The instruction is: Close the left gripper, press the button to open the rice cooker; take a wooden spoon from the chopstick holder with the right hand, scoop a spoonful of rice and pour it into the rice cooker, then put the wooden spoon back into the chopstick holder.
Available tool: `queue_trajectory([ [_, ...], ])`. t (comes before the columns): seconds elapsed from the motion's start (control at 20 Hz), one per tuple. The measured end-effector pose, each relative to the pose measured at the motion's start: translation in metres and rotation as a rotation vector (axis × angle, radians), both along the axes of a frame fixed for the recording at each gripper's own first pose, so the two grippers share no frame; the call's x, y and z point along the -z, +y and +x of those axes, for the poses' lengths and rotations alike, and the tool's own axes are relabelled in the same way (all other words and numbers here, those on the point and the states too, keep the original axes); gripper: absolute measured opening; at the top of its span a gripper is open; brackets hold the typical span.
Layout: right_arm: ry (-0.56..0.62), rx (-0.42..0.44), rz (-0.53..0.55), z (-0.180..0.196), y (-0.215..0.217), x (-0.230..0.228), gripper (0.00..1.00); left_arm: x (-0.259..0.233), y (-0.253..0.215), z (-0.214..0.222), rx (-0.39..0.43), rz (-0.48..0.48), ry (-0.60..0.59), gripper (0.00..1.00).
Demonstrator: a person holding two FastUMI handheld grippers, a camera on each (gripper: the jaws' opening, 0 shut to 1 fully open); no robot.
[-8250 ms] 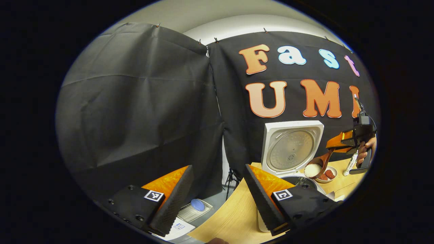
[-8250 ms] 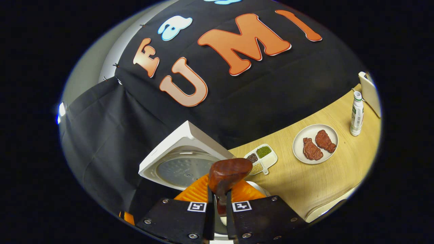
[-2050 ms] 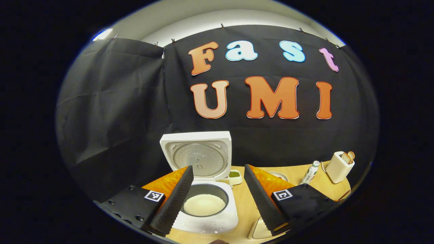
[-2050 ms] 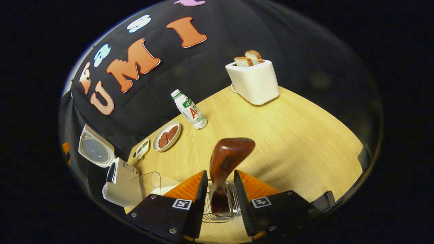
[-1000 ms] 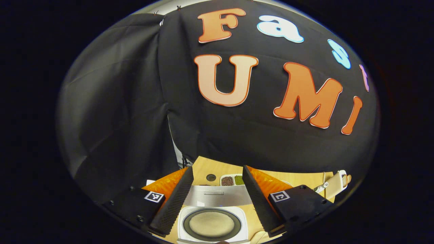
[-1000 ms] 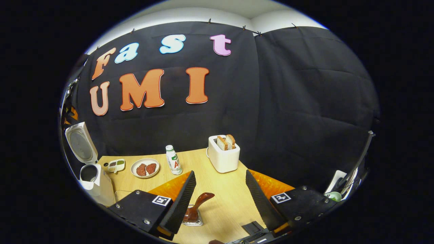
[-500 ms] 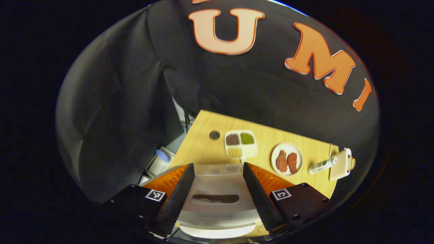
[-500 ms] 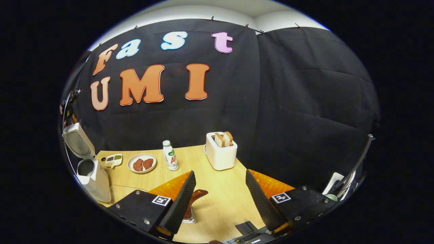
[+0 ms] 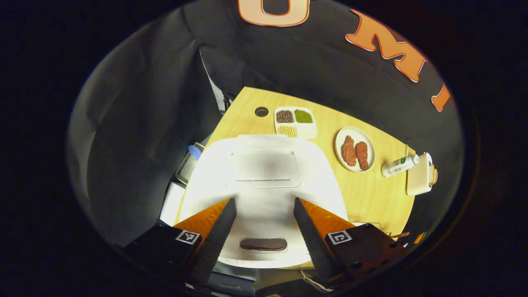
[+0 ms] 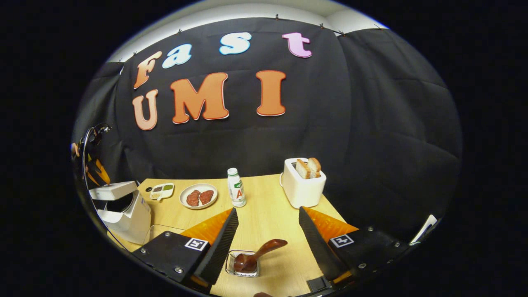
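Observation:
The white rice cooker's lid (image 9: 264, 165) lies folded down over the pot, with a dark oval recess (image 9: 263, 244) at its front edge. My left gripper (image 9: 264, 202) hangs open just above the lid, looking straight down; I cannot tell if it touches. In the right gripper view the rice cooker (image 10: 126, 214) stands far left, its lid (image 10: 113, 190) nearly level with a dark gap beneath, and the left gripper (image 10: 95, 170) above it. The wooden spoon (image 10: 258, 253) leans in the wire chopstick holder (image 10: 243, 264). My right gripper (image 10: 268, 212) is open above it, holding nothing.
On the wooden table (image 10: 268, 222) behind the cooker stand a divided tray of beans (image 9: 295, 121), a plate with two pieces of meat (image 9: 354, 149), a small bottle (image 10: 236, 187) and a white toaster with bread (image 10: 303, 185). A clear container (image 10: 163, 230) sits beside the cooker.
The cooker's lid has swung down from upright, with the left gripper moving over it and tilting down. The right gripper released the spoon into the holder, drew back and stays open.

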State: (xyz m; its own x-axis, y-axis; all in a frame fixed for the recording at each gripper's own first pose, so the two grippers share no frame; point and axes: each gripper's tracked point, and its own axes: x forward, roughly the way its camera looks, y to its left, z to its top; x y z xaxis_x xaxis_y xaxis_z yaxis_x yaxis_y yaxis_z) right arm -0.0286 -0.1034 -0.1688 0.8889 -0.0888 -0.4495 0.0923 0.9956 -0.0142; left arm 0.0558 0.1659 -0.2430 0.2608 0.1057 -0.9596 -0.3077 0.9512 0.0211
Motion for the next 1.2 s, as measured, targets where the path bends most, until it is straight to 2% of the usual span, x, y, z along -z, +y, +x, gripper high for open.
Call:
queue_trajectory([
  [0.2,-0.003,-0.061,-0.003,0.015,0.022,0.000,0.92,0.050,-0.006,-0.027,-0.040,-0.039,0.092,0.98],
  [0.35,0.005,-0.095,0.001,0.018,0.036,0.004,0.92,0.045,-0.005,-0.025,-0.059,-0.034,0.080,0.99],
  [0.55,-0.006,-0.144,0.028,0.024,0.055,-0.004,0.92,0.049,-0.010,-0.018,0.030,-0.019,0.017,1.00],
  [0.75,-0.075,-0.170,0.026,0.041,0.069,-0.031,0.92,0.037,-0.013,-0.021,0.008,-0.026,-0.076,1.00],
  [0.9,-0.139,-0.191,0.011,0.050,0.081,-0.053,0.92,-0.001,-0.007,-0.013,0.028,0.057,-0.212,0.97],
  [0.95,-0.177,-0.199,0.003,0.053,0.086,-0.063,0.92,-0.017,-0.010,-0.008,0.052,0.078,-0.276,1.00],
  [1.05,-0.261,-0.224,-0.004,0.059,0.096,-0.082,0.92,-0.057,-0.007,0.010,0.098,0.141,-0.470,1.00],
  [1.2,-0.310,-0.252,-0.019,0.060,0.110,-0.096,0.92,-0.104,-0.014,0.018,0.114,0.197,-0.685,0.99],
])
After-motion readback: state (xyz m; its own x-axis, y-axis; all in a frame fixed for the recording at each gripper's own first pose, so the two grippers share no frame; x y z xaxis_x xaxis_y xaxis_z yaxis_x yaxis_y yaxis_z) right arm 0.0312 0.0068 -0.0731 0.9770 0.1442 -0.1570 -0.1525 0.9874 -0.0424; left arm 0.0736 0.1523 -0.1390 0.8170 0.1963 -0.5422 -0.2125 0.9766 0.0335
